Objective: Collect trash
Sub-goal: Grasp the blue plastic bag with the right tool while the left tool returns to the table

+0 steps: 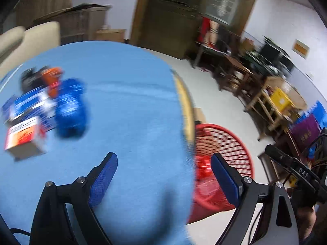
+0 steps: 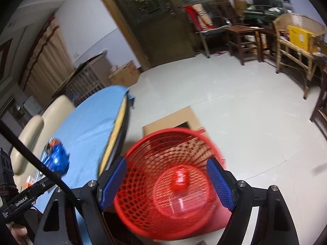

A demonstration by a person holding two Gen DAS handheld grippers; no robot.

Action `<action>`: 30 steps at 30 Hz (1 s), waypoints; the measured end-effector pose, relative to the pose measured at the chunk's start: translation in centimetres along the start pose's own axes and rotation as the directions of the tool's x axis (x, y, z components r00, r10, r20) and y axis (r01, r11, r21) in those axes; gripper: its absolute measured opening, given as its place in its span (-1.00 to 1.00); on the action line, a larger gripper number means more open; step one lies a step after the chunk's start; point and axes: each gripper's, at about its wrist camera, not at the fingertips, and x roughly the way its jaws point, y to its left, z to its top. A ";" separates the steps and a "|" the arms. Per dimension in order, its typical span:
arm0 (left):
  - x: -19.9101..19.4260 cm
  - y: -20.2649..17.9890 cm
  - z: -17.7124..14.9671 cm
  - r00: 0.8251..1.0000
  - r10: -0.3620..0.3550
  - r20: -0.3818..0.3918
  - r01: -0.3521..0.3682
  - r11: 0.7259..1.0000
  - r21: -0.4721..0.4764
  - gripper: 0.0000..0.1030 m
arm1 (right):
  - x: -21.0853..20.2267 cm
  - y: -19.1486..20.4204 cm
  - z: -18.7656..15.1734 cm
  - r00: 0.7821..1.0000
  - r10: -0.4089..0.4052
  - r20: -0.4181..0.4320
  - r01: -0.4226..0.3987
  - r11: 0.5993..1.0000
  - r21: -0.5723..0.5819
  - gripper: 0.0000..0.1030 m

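Observation:
A red mesh waste basket (image 2: pixel 169 185) stands on the floor beside the blue-covered table (image 1: pixel 122 106); it also shows in the left wrist view (image 1: pixel 224 159). A red crumpled item (image 2: pixel 179 181) lies at its bottom. On the table a blurred pile of trash: a blue crumpled bag (image 1: pixel 70 108), an orange wrapper (image 1: pixel 53 79), a blue-white packet (image 1: pixel 28 106) and a small orange-white box (image 1: pixel 23 138). My left gripper (image 1: pixel 163 175) is open and empty above the table's edge. My right gripper (image 2: pixel 166 183) is open and empty right above the basket.
A cream sofa (image 1: pixel 26 40) sits behind the table. Flat cardboard (image 2: pixel 169 120) lies on the floor under the basket. Wooden chairs (image 2: pixel 245 38), a wicker bench (image 2: pixel 296 40) with a yellow box and a wooden door (image 2: pixel 159 20) stand across the tiled floor.

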 end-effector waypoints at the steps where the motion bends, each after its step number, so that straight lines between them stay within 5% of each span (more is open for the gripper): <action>1: -0.6 1.3 -0.3 1.000 0.020 0.012 -0.019 1.000 -0.018 0.79 | 0.3 1.0 -0.2 1.000 0.009 -0.012 -0.009 1.000 -0.021 0.61; 13: -5.9 13.9 -4.5 0.963 0.257 0.080 -0.232 0.943 -0.240 0.79 | 5.2 16.3 -2.7 0.974 0.144 -0.177 -0.190 0.940 -0.283 0.61; 22: -7.0 19.6 -6.4 0.950 0.303 0.080 -0.259 0.903 -0.342 0.79 | 11.6 28.3 -2.4 0.936 0.223 -0.274 -0.312 0.886 -0.343 0.61; 30: -7.2 21.4 -6.5 0.945 0.319 0.079 -0.270 0.891 -0.365 0.79 | 17.7 33.6 -2.6 0.930 0.165 -0.330 -0.290 0.880 -0.377 0.60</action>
